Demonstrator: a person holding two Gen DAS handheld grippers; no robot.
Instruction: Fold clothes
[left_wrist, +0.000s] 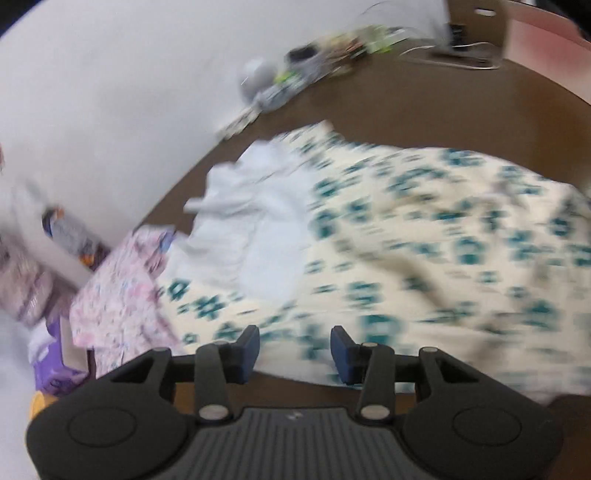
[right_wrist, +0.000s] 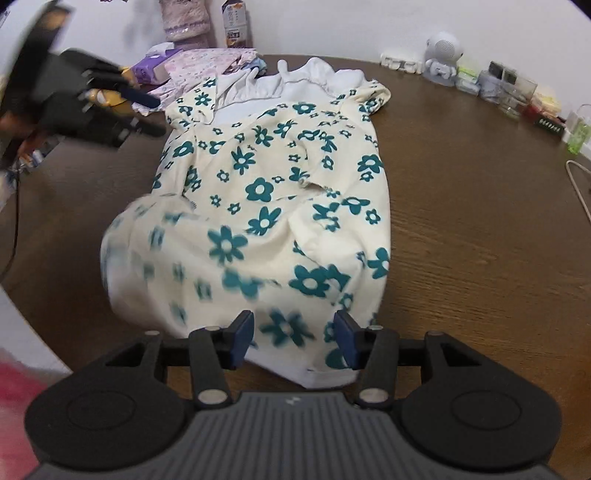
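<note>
A cream dress with teal flowers (right_wrist: 277, 192) lies spread on the round brown wooden table (right_wrist: 461, 221), its white frilled collar at the far end. My right gripper (right_wrist: 294, 339) hovers at the near hem, open, the fabric showing through the gap untouched by the pads. In the blurred left wrist view the same dress (left_wrist: 406, 240) fills the right half, and my left gripper (left_wrist: 294, 350) stands open over its edge with nothing between the pads. The left gripper (right_wrist: 151, 114) also shows as a dark blur beside the dress's upper left corner.
A folded pink floral garment (right_wrist: 207, 61) and a purple tissue pack (right_wrist: 147, 70) sit at the far left. A white robot figure (right_wrist: 441, 59), clear containers (right_wrist: 509, 88) and a cable (right_wrist: 580, 184) line the far right. Bare wood shows to the right of the dress.
</note>
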